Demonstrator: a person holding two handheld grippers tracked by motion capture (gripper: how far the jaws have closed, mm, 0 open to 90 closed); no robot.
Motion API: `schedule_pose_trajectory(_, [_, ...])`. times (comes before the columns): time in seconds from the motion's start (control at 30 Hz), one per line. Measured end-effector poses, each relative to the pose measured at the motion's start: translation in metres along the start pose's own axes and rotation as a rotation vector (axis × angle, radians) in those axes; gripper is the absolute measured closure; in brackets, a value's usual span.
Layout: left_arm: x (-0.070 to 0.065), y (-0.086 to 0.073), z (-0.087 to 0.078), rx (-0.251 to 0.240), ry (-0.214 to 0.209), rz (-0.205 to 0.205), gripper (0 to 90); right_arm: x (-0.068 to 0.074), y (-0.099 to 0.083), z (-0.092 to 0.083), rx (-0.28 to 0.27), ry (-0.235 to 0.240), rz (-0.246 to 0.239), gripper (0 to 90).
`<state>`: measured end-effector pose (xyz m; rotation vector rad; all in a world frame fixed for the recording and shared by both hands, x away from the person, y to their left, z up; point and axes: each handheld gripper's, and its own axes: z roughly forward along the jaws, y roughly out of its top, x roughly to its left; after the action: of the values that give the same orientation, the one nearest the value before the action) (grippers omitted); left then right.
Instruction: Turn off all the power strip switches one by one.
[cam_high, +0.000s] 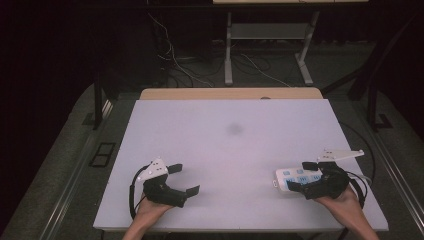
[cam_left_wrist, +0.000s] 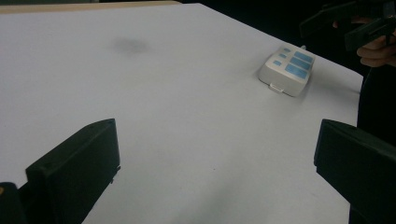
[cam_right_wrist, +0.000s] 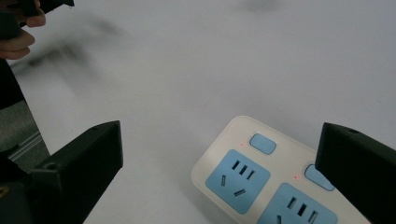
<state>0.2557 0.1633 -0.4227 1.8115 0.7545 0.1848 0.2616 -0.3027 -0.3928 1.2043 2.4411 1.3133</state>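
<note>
White table (cam_high: 235, 150) bearing one power strip (cam_high: 295, 178).

Flat, pale top with a faint dark smudge (cam_high: 234, 129) near the middle; wooden edge (cam_high: 230, 93) along the far side. Strip lying flat near the right front corner, white body, blue sockets (cam_right_wrist: 238, 179) facing up, small blue buttons (cam_right_wrist: 262, 143) beside red lights.

Left gripper (cam_left_wrist: 210, 168) low over white table (cam_left_wrist: 177, 102), jaws spread wide with nothing between. Power strip (cam_left_wrist: 287, 70) lying flat far right near the edge, blue sockets up. Right gripper (cam_left_wrist: 348, 23) hovering just beyond, top right.
</note>
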Motion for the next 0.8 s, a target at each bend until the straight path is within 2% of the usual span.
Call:
schedule_pose_trajectory(0.4, [0.000, 0.000, 0.000, -0.002, 0.002, -0.006, 0.0, -0.004, 0.014, 0.001, 0.056, 0.007, -0.025, 0.6])
schedule_pose_trajectory(0.8, [0.000, -0.001, 0.000, 0.000, 0.001, -0.005, 0.0, -0.007, 0.032, 0.006, 0.132, 0.001, -0.085, 0.6])
